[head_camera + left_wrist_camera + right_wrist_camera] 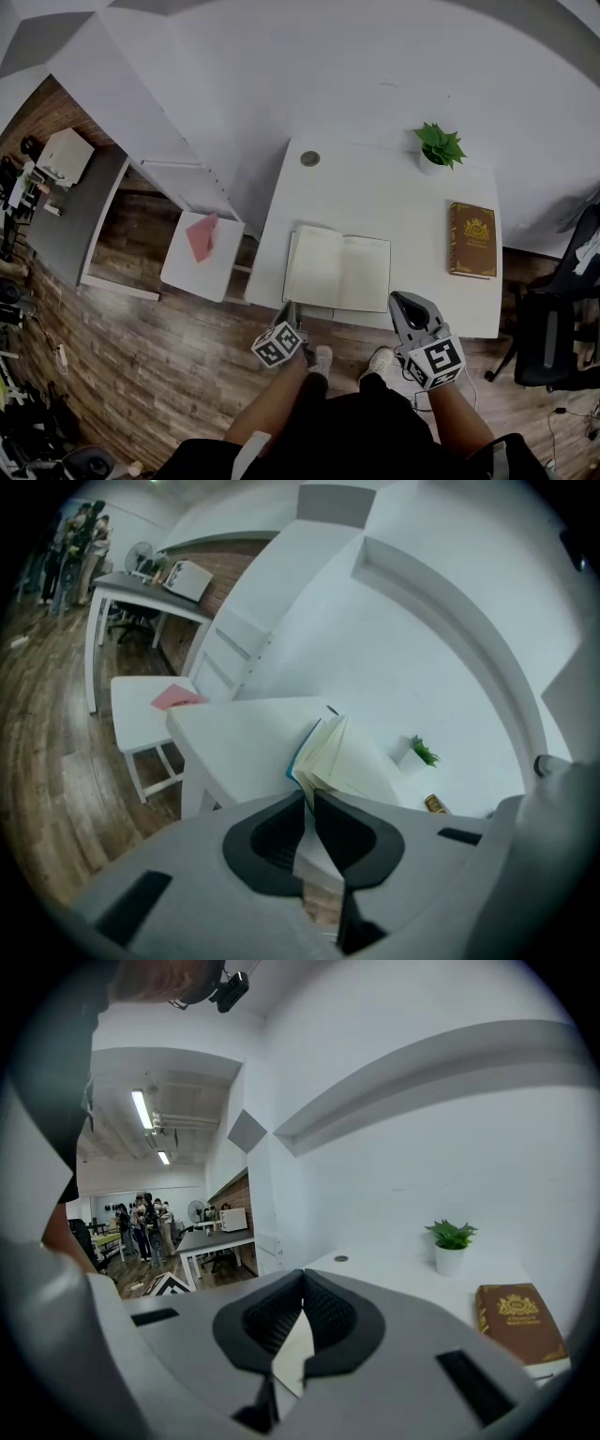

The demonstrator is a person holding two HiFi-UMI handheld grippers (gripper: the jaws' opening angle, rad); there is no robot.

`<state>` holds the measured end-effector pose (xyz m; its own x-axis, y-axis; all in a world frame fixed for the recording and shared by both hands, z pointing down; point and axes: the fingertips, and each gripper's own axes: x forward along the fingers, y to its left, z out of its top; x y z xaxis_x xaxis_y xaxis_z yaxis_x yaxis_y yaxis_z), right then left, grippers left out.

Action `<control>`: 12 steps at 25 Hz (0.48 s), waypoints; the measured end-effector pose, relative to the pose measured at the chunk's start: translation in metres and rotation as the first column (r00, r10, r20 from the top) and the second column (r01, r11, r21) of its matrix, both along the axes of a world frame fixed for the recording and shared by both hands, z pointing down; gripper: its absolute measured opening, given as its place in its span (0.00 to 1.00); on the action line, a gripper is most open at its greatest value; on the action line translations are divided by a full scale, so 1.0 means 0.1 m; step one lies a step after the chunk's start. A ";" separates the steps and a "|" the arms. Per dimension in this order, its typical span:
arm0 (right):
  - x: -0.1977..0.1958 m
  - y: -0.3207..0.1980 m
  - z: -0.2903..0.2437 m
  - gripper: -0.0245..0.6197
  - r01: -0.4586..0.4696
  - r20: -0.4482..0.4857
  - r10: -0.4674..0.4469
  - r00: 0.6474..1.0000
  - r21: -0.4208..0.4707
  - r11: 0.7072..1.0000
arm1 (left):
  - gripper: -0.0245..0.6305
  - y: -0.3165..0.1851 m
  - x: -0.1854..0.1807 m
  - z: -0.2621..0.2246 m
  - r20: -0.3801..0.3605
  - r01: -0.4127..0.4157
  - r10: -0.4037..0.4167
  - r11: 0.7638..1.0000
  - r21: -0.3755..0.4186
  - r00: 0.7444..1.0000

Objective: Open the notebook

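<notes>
- The notebook [337, 270] lay open and flat on the white desk [375, 202], close to its front edge, with both cream pages facing up
- In your left gripper view some of its leaves stood fanned up, and a teal strip of cover showed along the left side
- Your left gripper [292, 312] was at the desk's front edge, just in front of the notebook's left page; its jaws were closed tip to tip with nothing between them
- Your right gripper [405, 306] was beside the notebook's right front corner, its jaws also pressed together and empty
- A brown book with a gold crest [472, 240] lay at the desk's right side, well apart from the notebook
- A small potted plant [439, 147] stood at the back right, and a round grey disc [309, 158] sat at the back left
- Left of the desk, a low white side table [192, 272] carried a pink sheet [202, 236]
- A black chair [553, 337] stood off the desk's right end
</notes>
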<state>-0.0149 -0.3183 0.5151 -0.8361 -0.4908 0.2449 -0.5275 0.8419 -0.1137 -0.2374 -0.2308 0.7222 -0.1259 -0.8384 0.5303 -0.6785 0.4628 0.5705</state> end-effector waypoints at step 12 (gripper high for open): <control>-0.02 -0.05 -0.09 0.04 -0.001 0.021 0.000 1.000 0.029 1.000 | 0.16 0.00 -0.15 -1.07 0.533 -0.224 0.165 0.973 0.048 0.830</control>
<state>-0.0167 -0.3234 0.5060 -0.8408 -0.4977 0.2130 -0.5256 0.8447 -0.1008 -0.2523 -0.2307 0.6151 -0.1876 -0.9213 0.3406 -0.9583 0.2477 0.1424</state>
